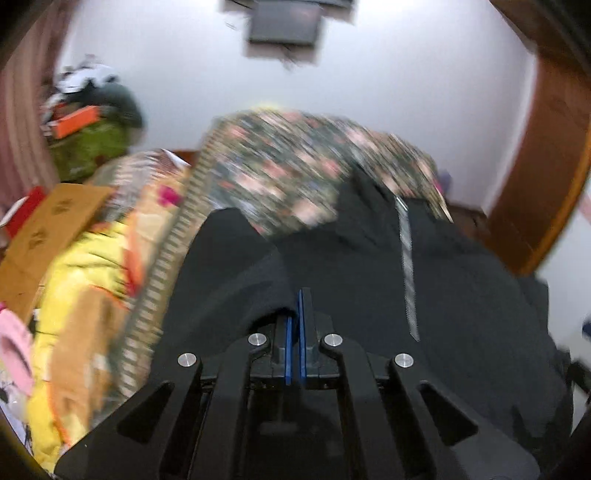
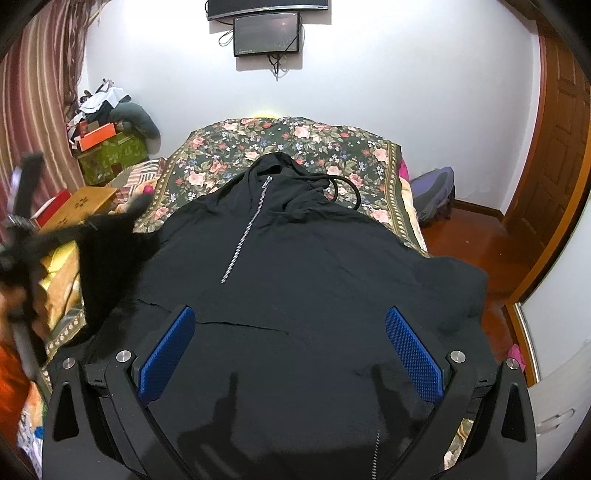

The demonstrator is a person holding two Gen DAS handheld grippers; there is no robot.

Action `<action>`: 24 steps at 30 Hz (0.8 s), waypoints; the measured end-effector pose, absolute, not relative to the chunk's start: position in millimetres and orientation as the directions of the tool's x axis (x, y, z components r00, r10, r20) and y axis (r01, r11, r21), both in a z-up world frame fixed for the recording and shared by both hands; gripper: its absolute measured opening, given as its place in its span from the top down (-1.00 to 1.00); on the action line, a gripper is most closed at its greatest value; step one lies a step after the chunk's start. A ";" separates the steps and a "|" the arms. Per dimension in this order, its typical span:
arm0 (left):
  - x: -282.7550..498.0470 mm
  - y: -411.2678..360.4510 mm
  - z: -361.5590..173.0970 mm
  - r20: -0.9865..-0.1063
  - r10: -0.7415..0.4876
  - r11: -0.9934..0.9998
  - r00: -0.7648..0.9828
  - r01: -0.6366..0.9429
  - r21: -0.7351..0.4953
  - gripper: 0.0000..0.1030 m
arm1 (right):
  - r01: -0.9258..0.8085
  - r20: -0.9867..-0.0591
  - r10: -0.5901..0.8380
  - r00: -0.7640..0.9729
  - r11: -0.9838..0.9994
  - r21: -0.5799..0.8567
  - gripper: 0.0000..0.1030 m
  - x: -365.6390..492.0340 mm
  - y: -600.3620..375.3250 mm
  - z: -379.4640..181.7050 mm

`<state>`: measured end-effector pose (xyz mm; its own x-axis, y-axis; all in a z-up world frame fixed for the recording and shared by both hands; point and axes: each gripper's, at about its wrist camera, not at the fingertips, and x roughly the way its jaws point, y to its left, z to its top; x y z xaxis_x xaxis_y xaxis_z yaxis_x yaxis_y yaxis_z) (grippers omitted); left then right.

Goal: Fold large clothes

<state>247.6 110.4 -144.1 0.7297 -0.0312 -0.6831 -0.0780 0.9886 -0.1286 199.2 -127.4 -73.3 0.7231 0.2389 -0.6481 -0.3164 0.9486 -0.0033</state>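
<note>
Black, soft and zip-fronted, the large hooded jacket [image 2: 295, 266] lies spread front-up across the bed with the floral rose-print bedspread [image 2: 295, 136], its hood and drawcord toward the far wall and its hem toward the cameras. The silver zipper [image 2: 243, 236] runs down from the collar, and the body looks fairly flat apart from a few creases near the hem.

At the jacket's left side, the sleeve or side panel [image 2: 107, 258] is lifted off the bed, blurred in the right wrist view. The left gripper [image 1: 295, 314] has its blue pads pressed together on a fold of that black fabric, so it appears to be carrying this part inward. The right gripper [image 2: 291, 347] hovers over the lower body of the jacket with its blue-padded fingers [image 2: 168, 347] spread wide, holding nothing.

Judging from this, the folding is at an early stage: the garment is laid out, and the first side fold seems under way but not laid down. The right side and sleeve still lie unfolded near the bed's edge, and the lengthwise folds are not yet done.

Around the bed are a yellow patterned blanket [image 1: 85, 266], a wooden lap tray [image 2: 79, 206], a green box with an orange shoebox [image 2: 98, 134], and a wall-mounted dark screen [image 2: 266, 33].
</note>
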 end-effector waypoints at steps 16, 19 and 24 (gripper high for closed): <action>237.9 52.0 -202.7 -0.836 -0.118 0.990 0.536 -0.002 -0.142 0.37 | -0.274 -0.646 0.256 0.719 0.959 0.075 -0.99 191.1 -154.0 -78.5; 225.5 62.6 -194.3 -0.832 -0.139 0.986 0.537 -0.003 -0.167 0.32 | -0.275 -0.648 0.255 0.718 0.959 0.073 -0.99 190.9 -153.1 -78.8; 197.5 90.4 -174.6 -0.806 -0.146 0.980 0.574 -0.027 -0.196 0.30 | -0.281 -0.656 0.255 0.711 0.957 0.068 -0.99 192.7 -152.1 -81.9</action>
